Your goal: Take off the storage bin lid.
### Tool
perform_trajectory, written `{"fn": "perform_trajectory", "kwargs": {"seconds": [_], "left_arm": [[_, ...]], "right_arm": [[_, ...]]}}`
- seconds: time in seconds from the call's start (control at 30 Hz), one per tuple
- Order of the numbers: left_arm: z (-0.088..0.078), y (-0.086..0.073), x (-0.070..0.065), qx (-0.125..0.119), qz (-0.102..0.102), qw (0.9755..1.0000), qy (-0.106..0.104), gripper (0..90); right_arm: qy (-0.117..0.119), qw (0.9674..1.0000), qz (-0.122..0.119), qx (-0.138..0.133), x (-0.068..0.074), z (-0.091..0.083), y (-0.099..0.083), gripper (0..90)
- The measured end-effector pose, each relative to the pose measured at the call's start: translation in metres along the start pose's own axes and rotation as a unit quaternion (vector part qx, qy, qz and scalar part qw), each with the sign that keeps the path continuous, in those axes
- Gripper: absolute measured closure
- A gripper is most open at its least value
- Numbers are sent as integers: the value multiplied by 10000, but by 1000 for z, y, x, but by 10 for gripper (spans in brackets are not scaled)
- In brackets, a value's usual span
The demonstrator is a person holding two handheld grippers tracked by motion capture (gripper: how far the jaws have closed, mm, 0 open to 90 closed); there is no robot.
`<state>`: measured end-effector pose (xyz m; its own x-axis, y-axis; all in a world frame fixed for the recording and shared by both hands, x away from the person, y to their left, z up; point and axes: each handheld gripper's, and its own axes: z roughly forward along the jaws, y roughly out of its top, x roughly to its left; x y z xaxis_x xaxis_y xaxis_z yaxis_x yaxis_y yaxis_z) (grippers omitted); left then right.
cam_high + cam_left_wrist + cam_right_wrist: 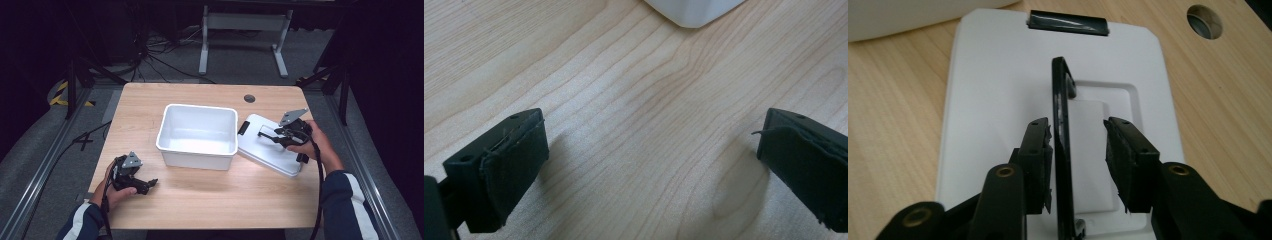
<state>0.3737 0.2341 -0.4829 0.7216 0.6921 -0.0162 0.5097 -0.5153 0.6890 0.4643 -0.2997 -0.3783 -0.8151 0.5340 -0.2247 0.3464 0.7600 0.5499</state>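
A white plastic bin [195,160] stands empty in the middle of the wooden table. Its flat white lid [260,147] lies to the right of it, with the black handle [1062,125] swung up on edge. My right gripper [1078,135] straddles that handle; the left pad is close against it, the right pad stands clear, so the jaws are open. In the high view the right gripper [276,135] sits over the lid's middle. My left gripper [150,184] rests near the front left of the table, open wide with bare wood between its fingers [514,165].
A black latch clip [1068,22] sits on the lid's far edge. A round cable hole [249,98] is in the table behind the lid. A corner of the bin [694,12] lies ahead of the left gripper. Cables and a desk frame [245,22] are on the floor beyond.
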Motion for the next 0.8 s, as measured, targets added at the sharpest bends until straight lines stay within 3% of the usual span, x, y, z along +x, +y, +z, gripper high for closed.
{"fn": "perform_trajectory", "kwargs": {"seconds": [0.3, 0.57, 0.8], "left_arm": [[0, 0, 0, -1, -1, 10000, 0, 5], [0, 0, 0, -1, -2, 10000, -1, 5], [0, 0, 0, -1, -2, 10000, 0, 5]], "right_arm": [[-48, 10000, 72, -28, 7, -17, -5, 533], [-280, 9993, 234, -116, 16, -37, -21, 489], [-535, 9973, 345, -362, 30, -54, -40, 448]]}}
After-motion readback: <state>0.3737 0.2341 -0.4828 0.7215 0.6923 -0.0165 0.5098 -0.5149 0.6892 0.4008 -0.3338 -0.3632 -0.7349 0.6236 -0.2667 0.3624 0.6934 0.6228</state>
